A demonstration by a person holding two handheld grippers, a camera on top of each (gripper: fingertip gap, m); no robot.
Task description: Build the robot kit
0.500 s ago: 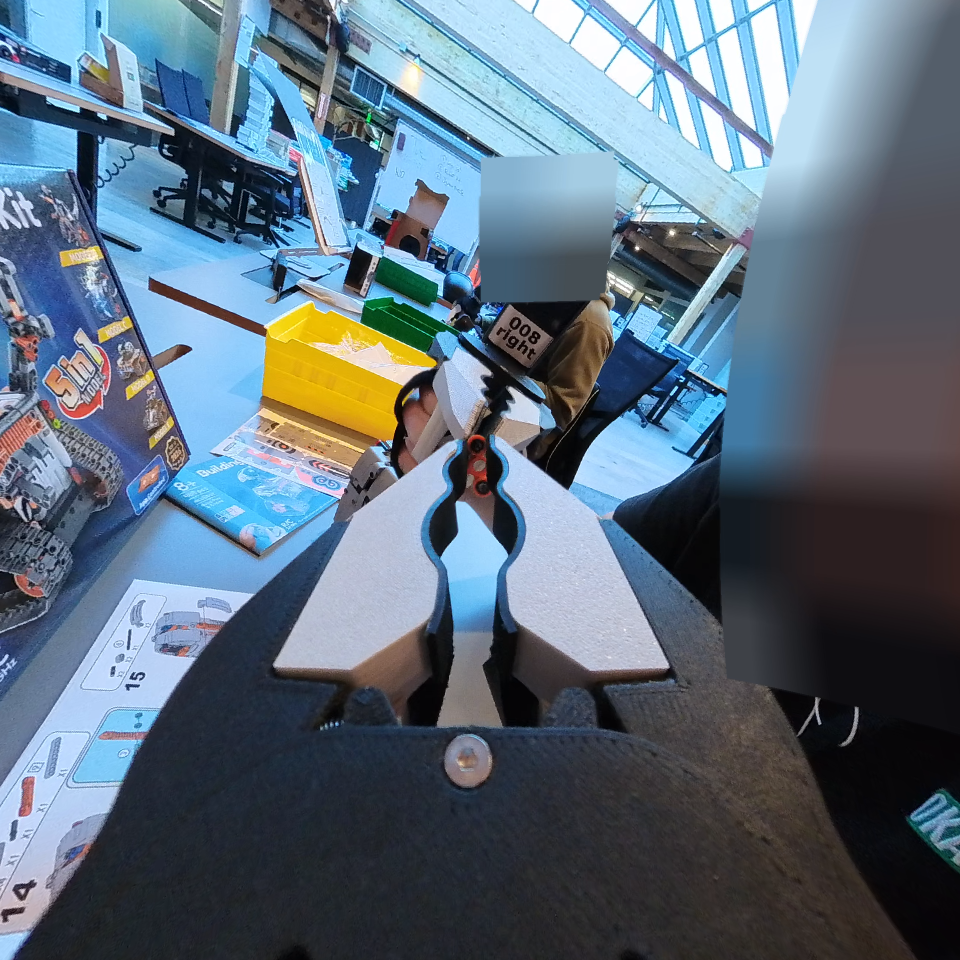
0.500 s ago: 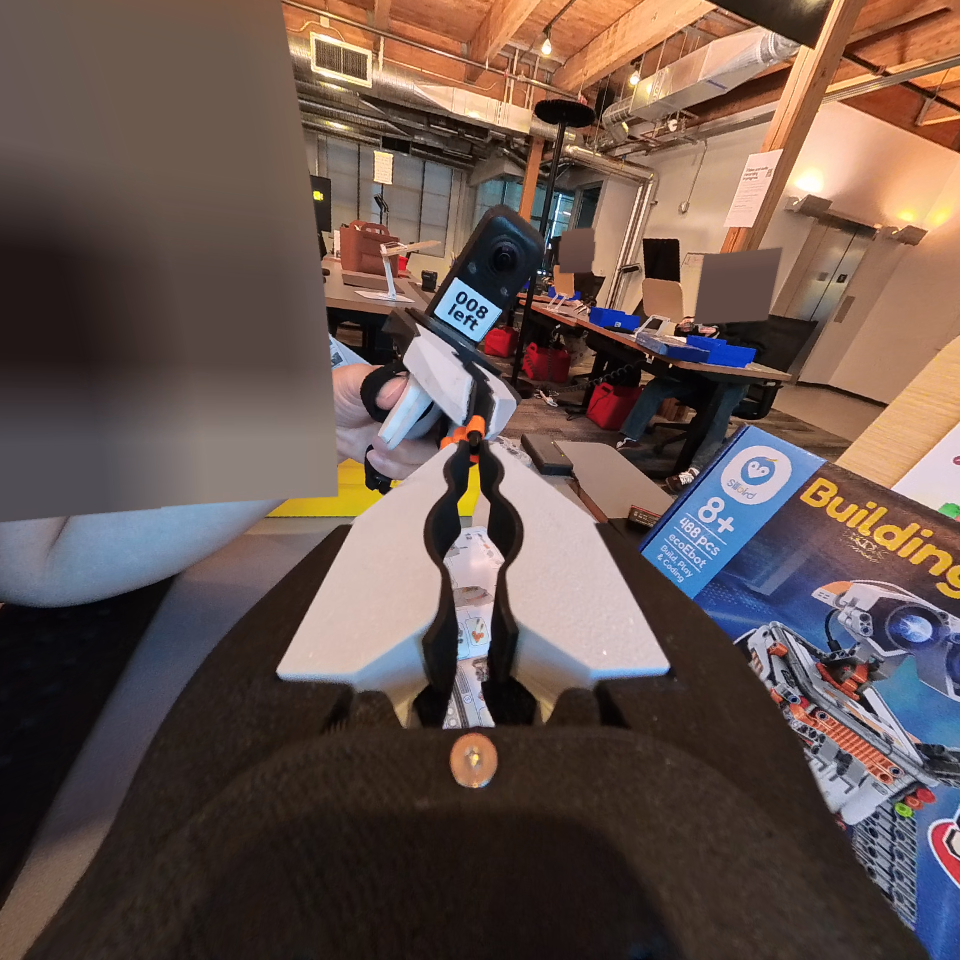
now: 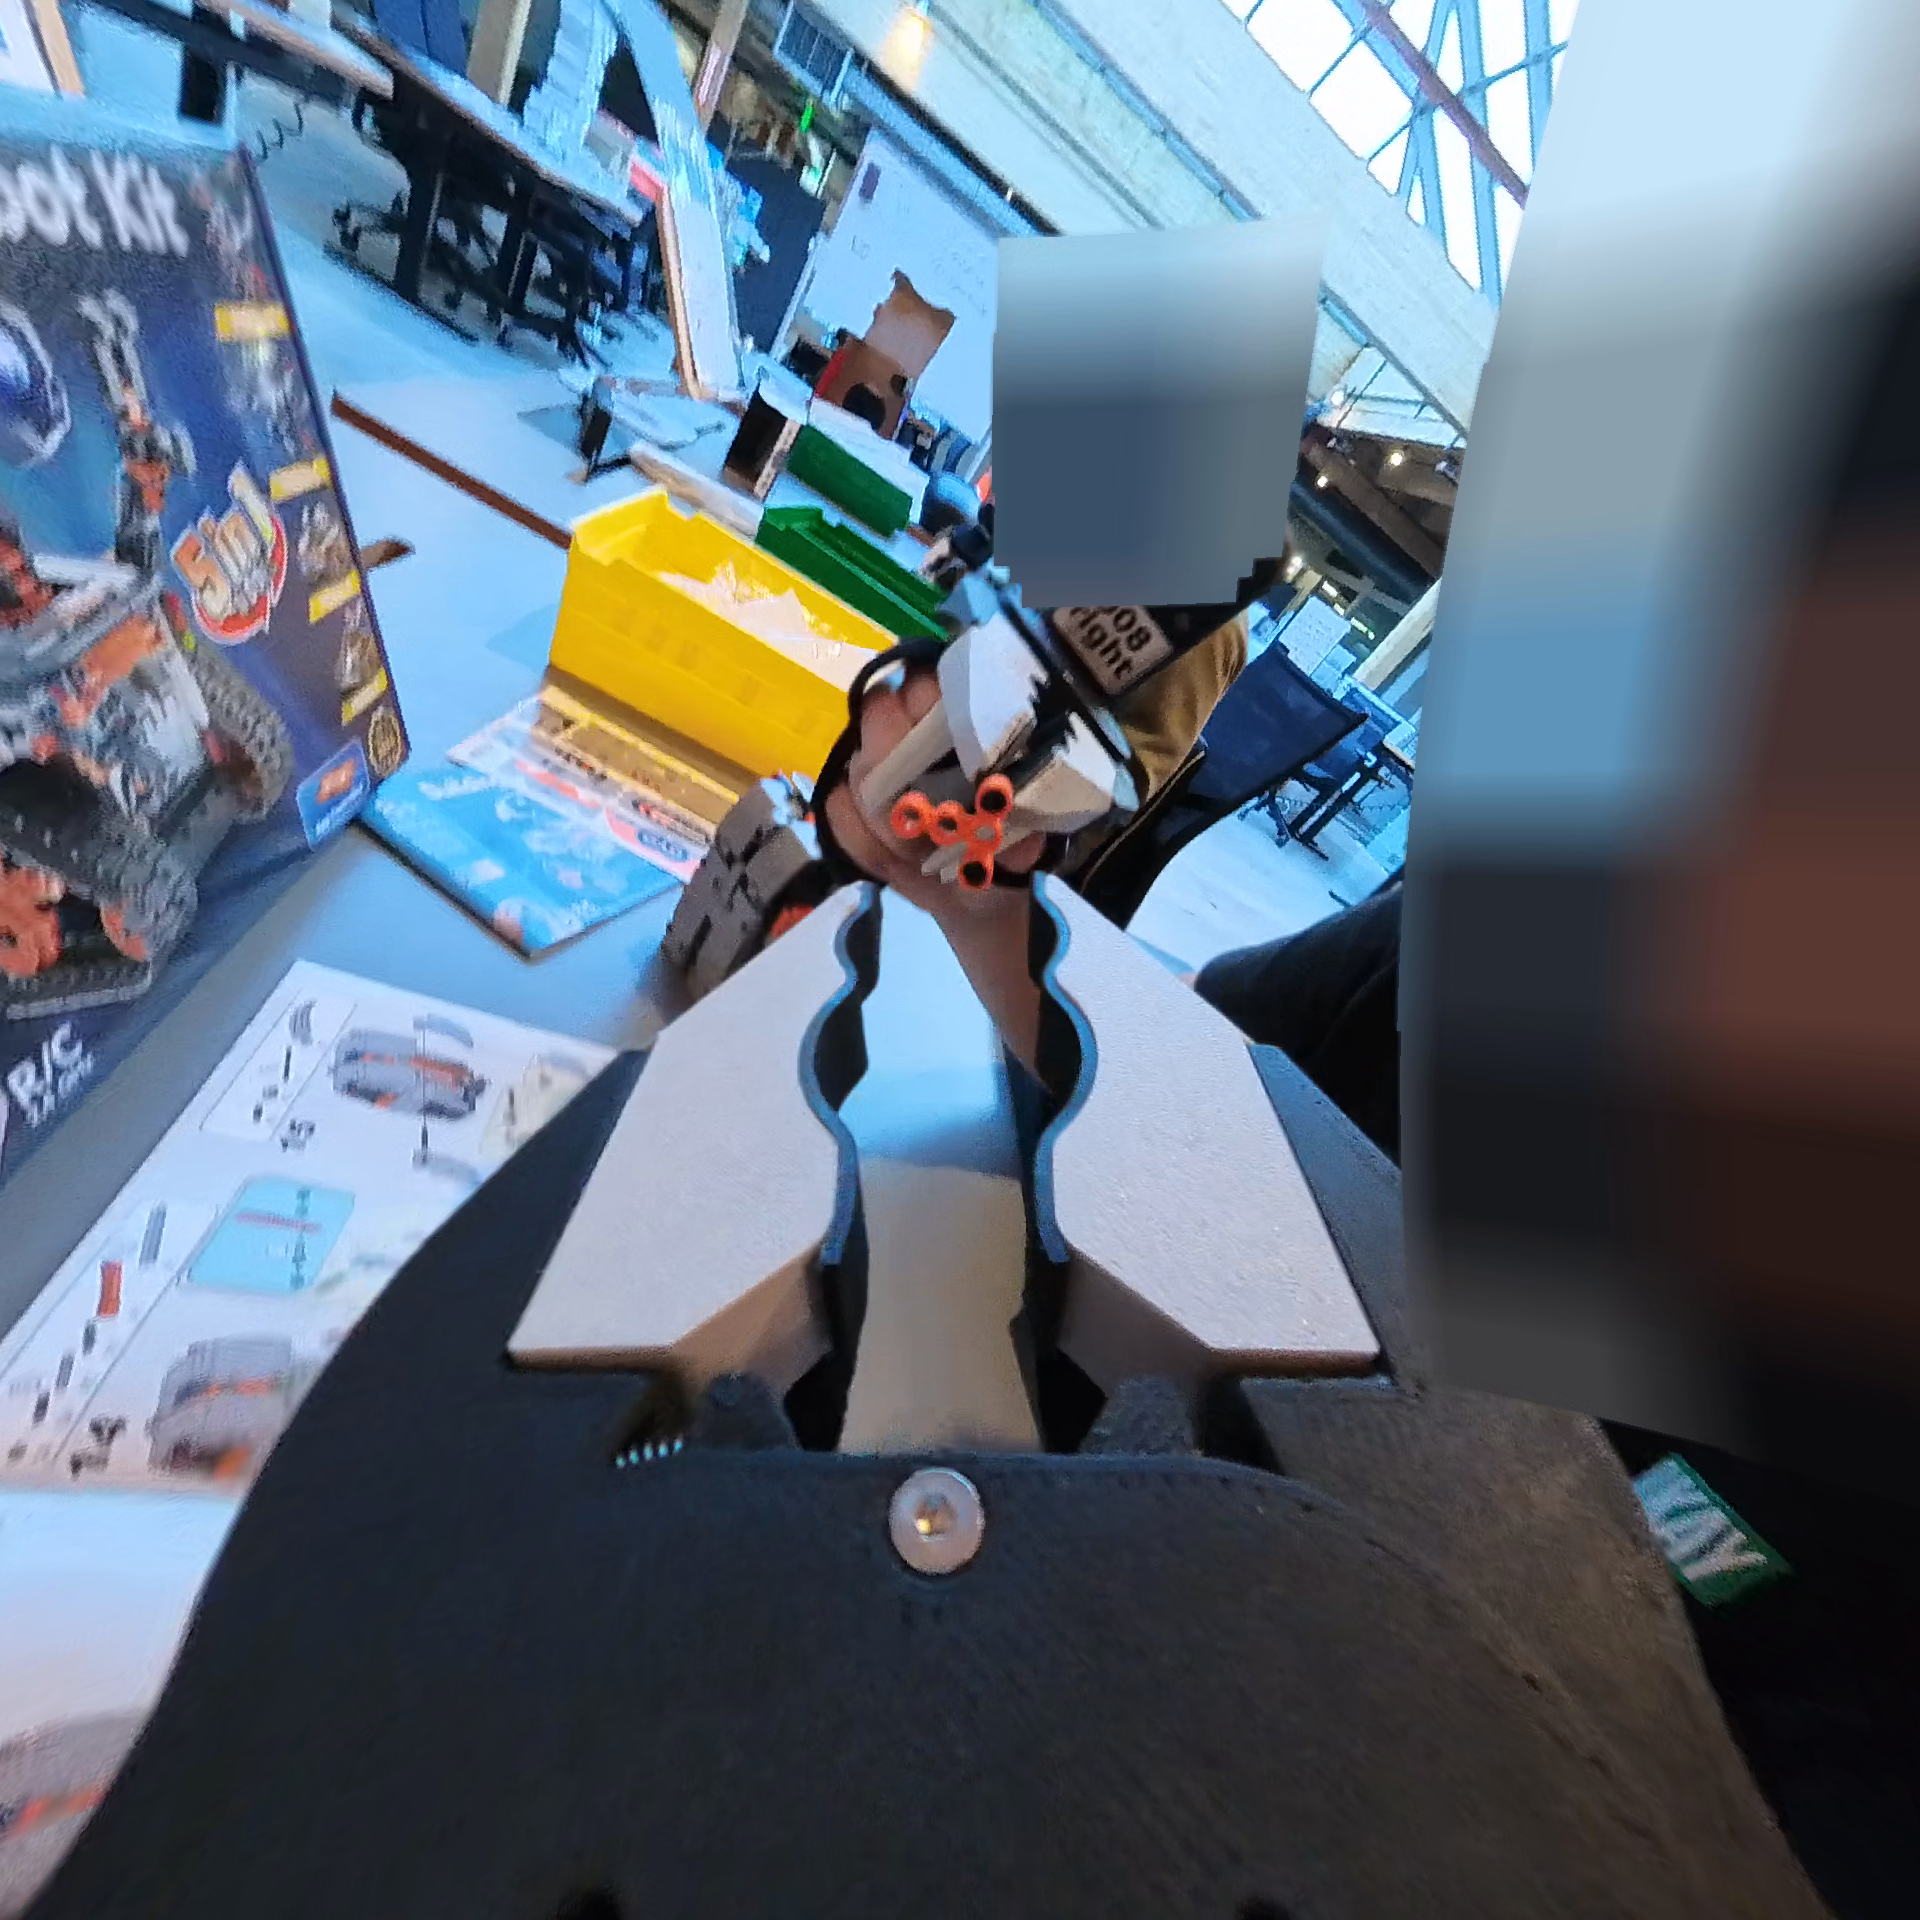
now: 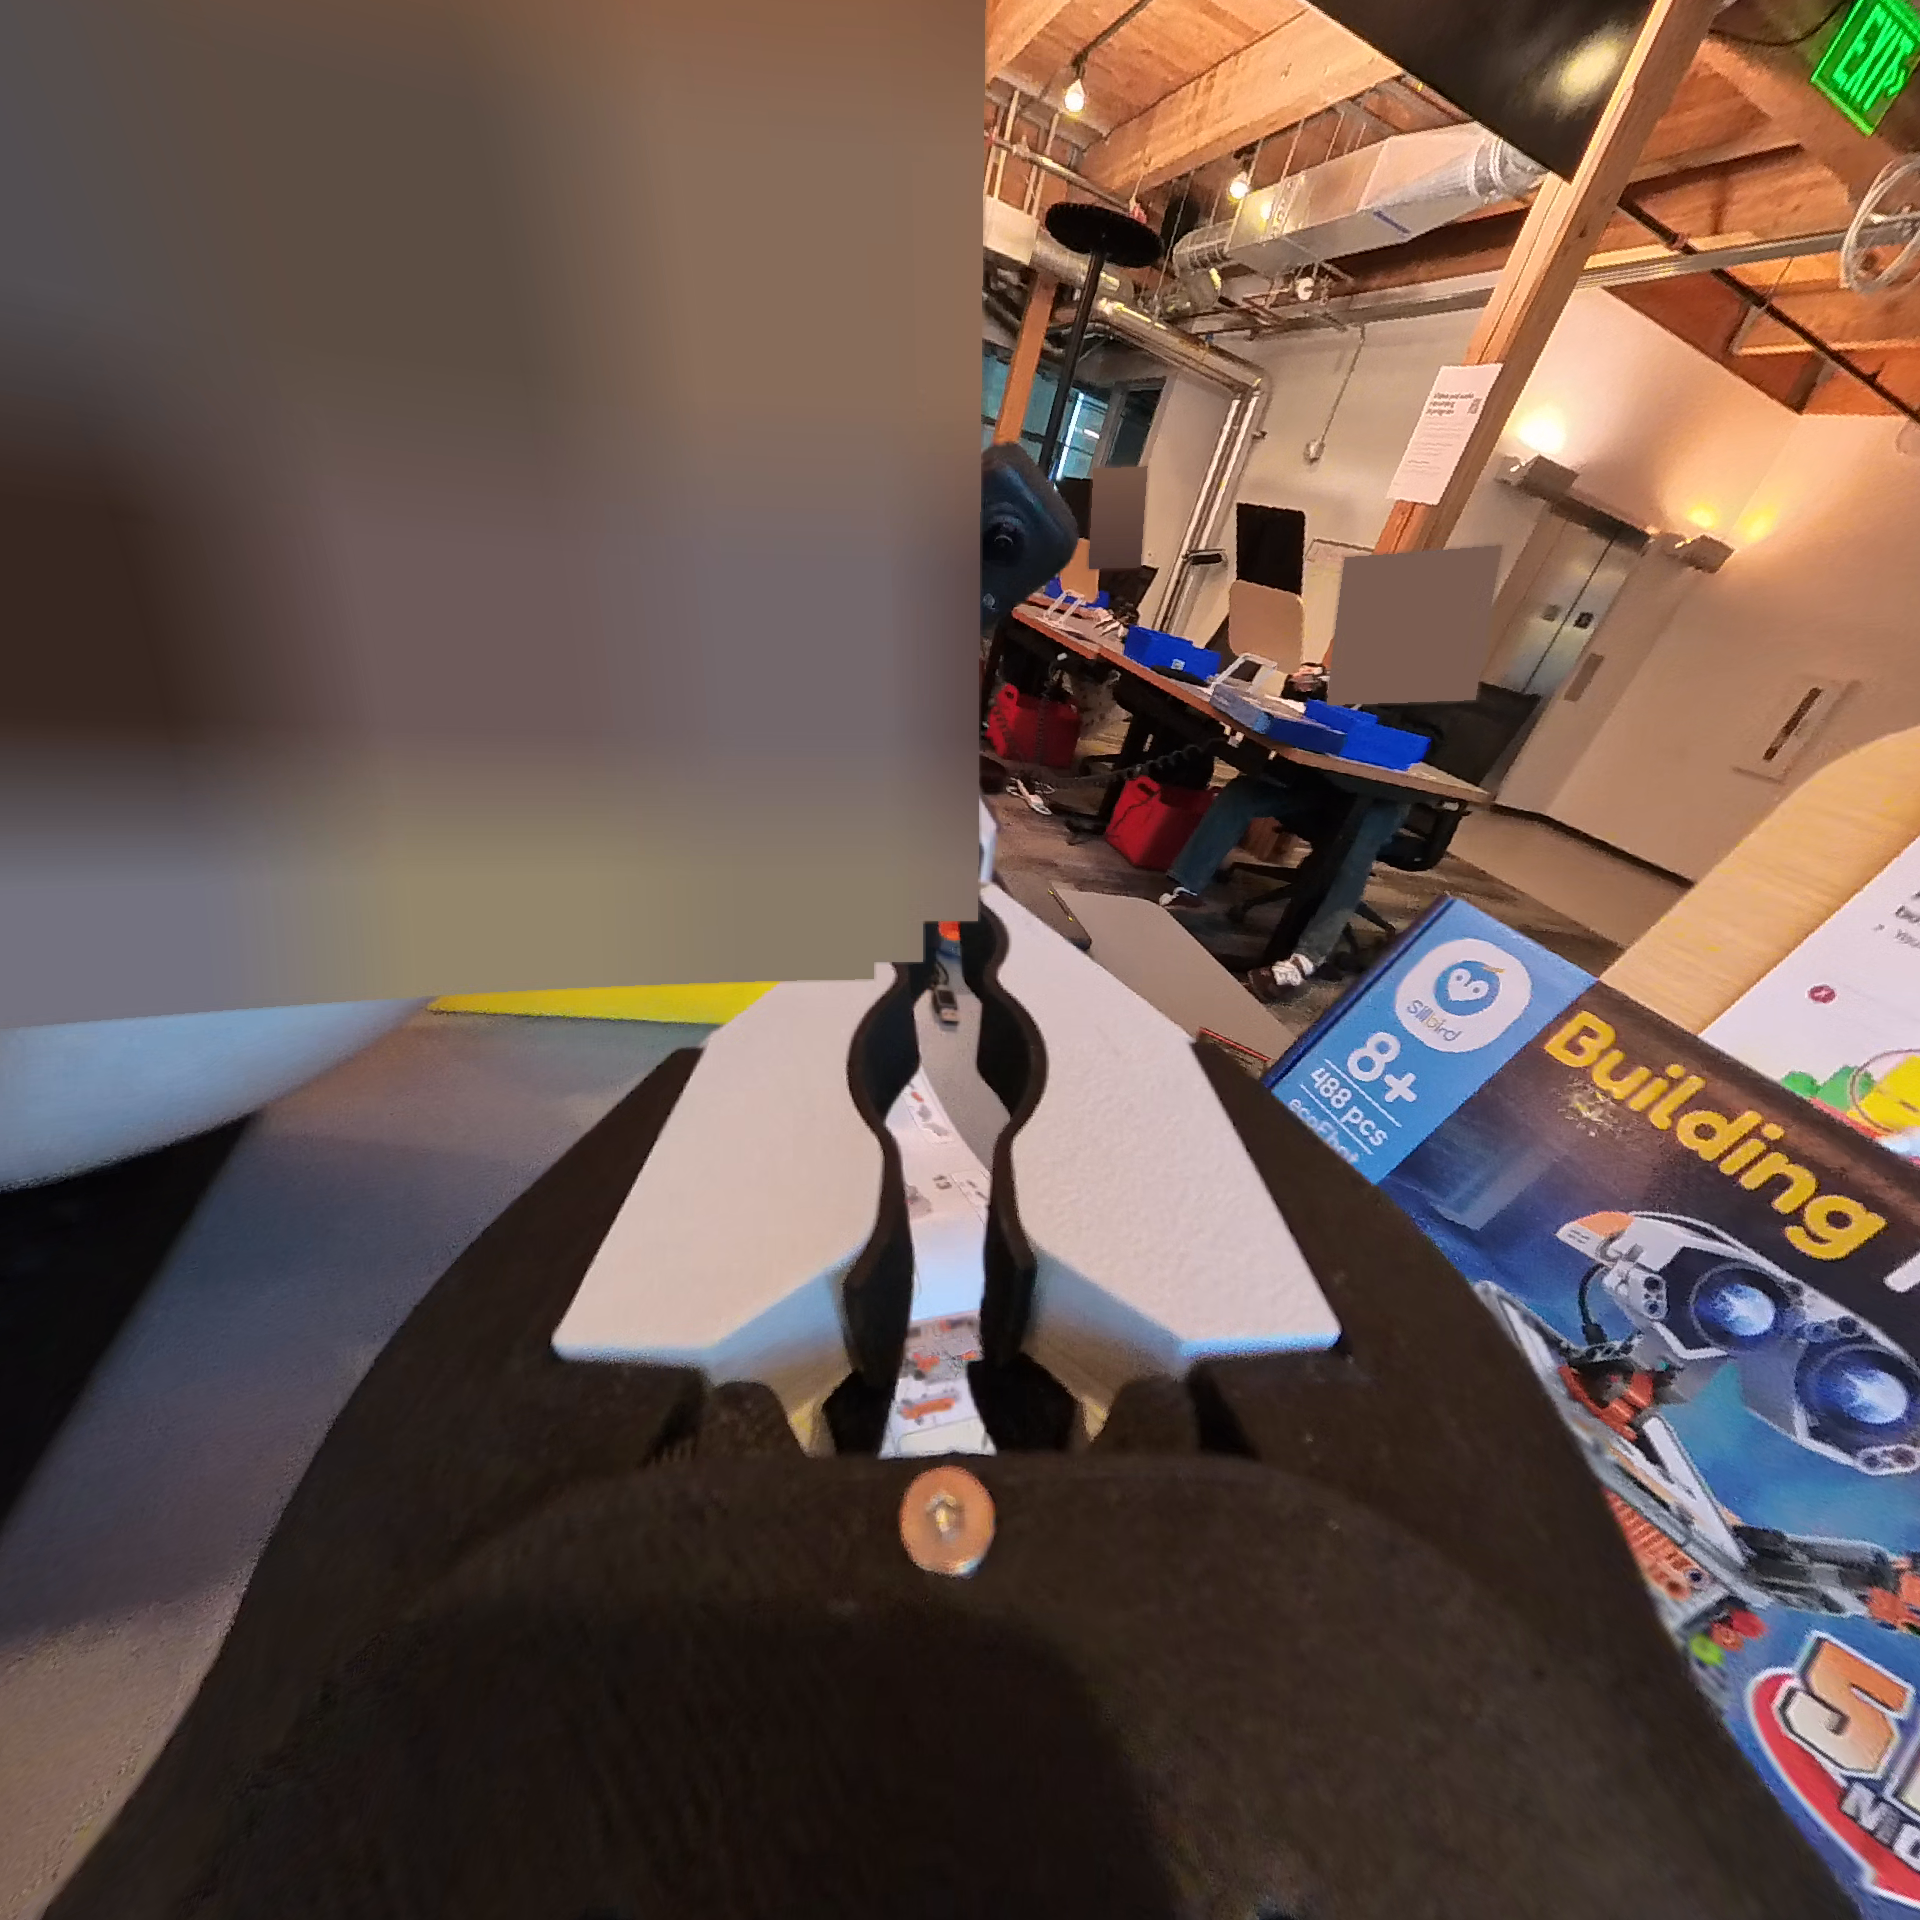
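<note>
My left gripper (image 3: pixel 951 914) is open and empty, its jaws spread apart above the grey table (image 3: pixel 436 914). Just beyond its tips, my right gripper (image 3: pixel 961 847) is held in a person's hand (image 3: pixel 894 727) and is shut on a small orange building part (image 3: pixel 945 821) with a black pin. In the right wrist view, my right gripper (image 4: pixel 940 951) has its jaws close together. A bit of the orange part (image 4: pixel 948 928) shows at its tips, which are partly hidden by a blurred patch. A dark grey brick assembly (image 3: pixel 738 894) sits on the table just left of the left gripper's tips.
A tall blue kit box (image 3: pixel 156 623) stands at the left, and it also shows in the right wrist view (image 4: pixel 1662 1299). A yellow bin (image 3: pixel 675 644) and green bins (image 3: pixel 831 561) stand behind. A booklet (image 3: pixel 540 831) and an instruction sheet (image 3: pixel 312 1143) lie flat. My two grippers' fingertips are within a few centimetres of each other.
My left gripper has opened and let go of the orange part, drawing back and tilting. The right gripper keeps hold of the part, which now shows turned face-on.
</note>
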